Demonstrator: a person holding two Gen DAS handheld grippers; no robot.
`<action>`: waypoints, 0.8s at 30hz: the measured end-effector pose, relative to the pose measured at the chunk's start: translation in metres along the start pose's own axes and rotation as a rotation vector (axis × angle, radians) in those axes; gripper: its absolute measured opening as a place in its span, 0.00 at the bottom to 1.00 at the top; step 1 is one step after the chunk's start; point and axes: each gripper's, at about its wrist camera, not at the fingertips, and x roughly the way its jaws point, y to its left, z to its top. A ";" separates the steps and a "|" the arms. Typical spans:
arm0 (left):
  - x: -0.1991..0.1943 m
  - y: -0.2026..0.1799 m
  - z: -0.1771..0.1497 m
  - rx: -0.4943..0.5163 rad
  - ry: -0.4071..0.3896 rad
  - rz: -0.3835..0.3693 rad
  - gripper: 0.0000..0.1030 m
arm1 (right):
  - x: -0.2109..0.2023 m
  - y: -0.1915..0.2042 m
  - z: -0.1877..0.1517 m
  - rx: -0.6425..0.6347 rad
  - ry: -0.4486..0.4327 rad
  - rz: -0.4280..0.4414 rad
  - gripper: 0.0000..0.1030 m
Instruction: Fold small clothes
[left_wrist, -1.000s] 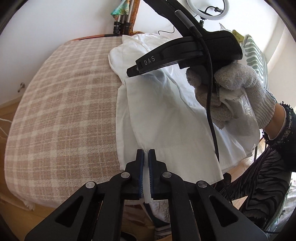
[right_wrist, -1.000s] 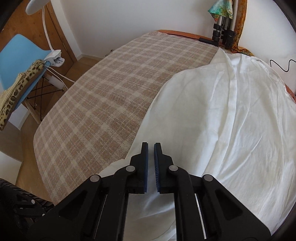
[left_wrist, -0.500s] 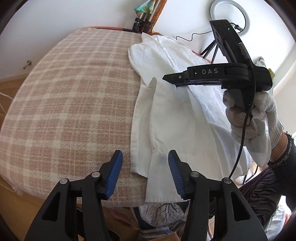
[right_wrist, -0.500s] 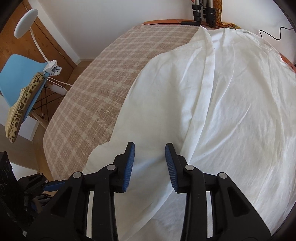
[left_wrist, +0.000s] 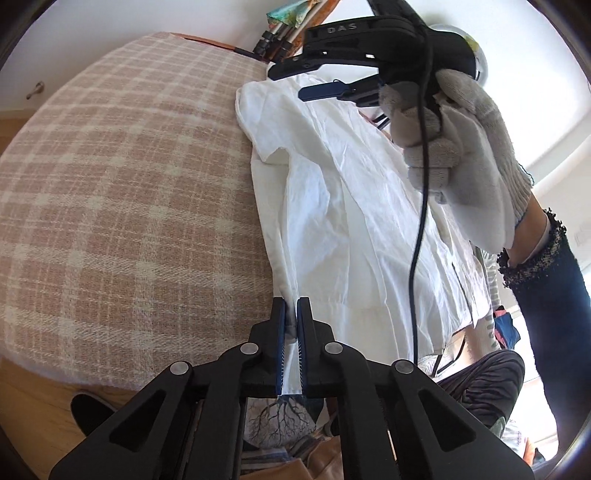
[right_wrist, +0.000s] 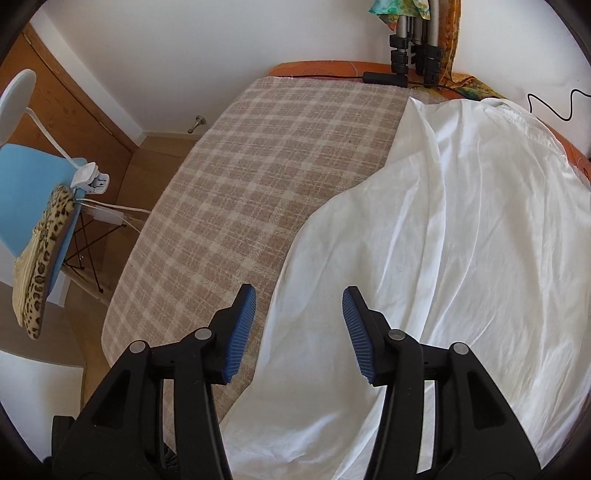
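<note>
white shirt (left_wrist: 332, 206): we judge it light and limp; left gripper (left_wrist: 290, 314) clamped on its hem, right gripper (right_wrist: 299, 295) apart, jaws just opening, holding nothing.

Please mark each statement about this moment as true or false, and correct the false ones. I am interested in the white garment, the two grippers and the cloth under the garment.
1. The left gripper is shut on the white garment. True: its jaws pinch the near edge of the fabric.
2. The right gripper is shut on the garment. False: its jaws stand apart above the fabric, and nothing is pressed between them.
3. The garment lies on a checked beige cloth. True.
4. The hand on the right gripper is bare. False: it wears a light knitted glove.
5. The garment covers the whole checked cloth. False: a large part of the cloth is uncovered beside it.
</note>
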 end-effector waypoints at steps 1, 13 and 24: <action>-0.002 -0.003 0.000 0.007 -0.007 -0.009 0.04 | 0.009 0.006 0.005 -0.011 0.012 -0.028 0.50; 0.000 -0.037 -0.012 0.114 -0.002 -0.050 0.04 | 0.073 0.020 0.031 -0.047 0.120 -0.259 0.46; -0.001 -0.055 -0.004 0.158 -0.022 -0.094 0.04 | 0.027 -0.032 0.037 0.108 -0.006 -0.050 0.07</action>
